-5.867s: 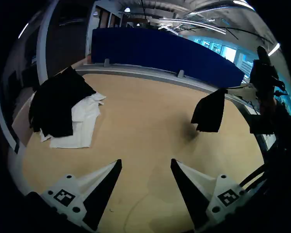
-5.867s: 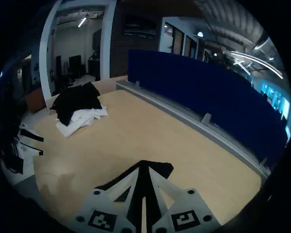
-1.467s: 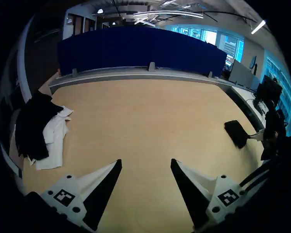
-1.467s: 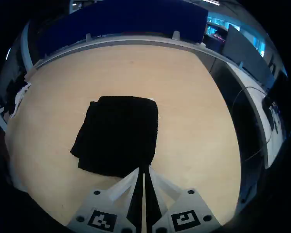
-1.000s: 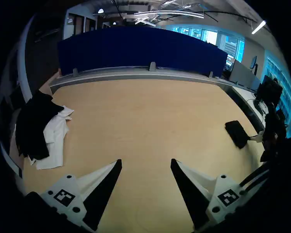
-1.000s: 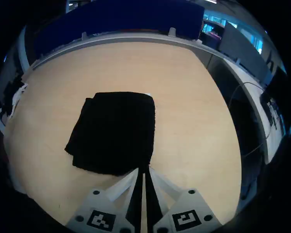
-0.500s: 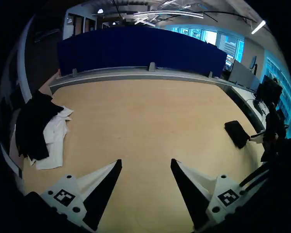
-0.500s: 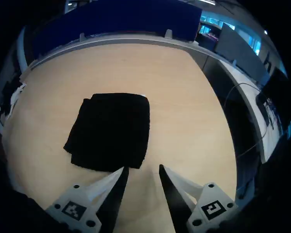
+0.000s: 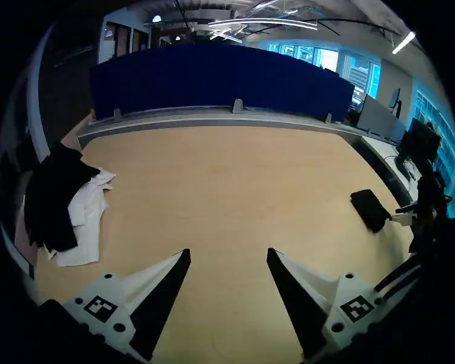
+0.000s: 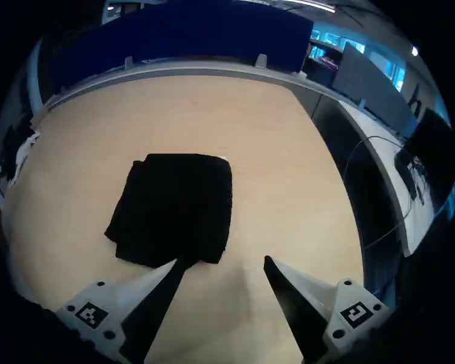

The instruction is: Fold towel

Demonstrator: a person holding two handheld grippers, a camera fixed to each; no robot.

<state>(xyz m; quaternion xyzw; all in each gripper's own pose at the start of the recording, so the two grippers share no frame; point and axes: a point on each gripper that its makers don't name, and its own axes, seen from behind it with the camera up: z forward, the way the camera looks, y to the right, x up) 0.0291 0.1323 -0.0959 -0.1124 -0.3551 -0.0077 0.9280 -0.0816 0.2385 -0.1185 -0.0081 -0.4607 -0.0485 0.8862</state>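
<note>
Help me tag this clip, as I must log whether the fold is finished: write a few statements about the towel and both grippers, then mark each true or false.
1. The folded black towel lies flat on the light wooden table. True.
2. The right gripper is shut on the towel. False: its fingers stand apart and grip nothing.
3. The left gripper holds a white cloth. False: its fingers are open over bare tabletop, with nothing between them.
4. A heap of black and white cloths lies at one end of the table. True.
</note>
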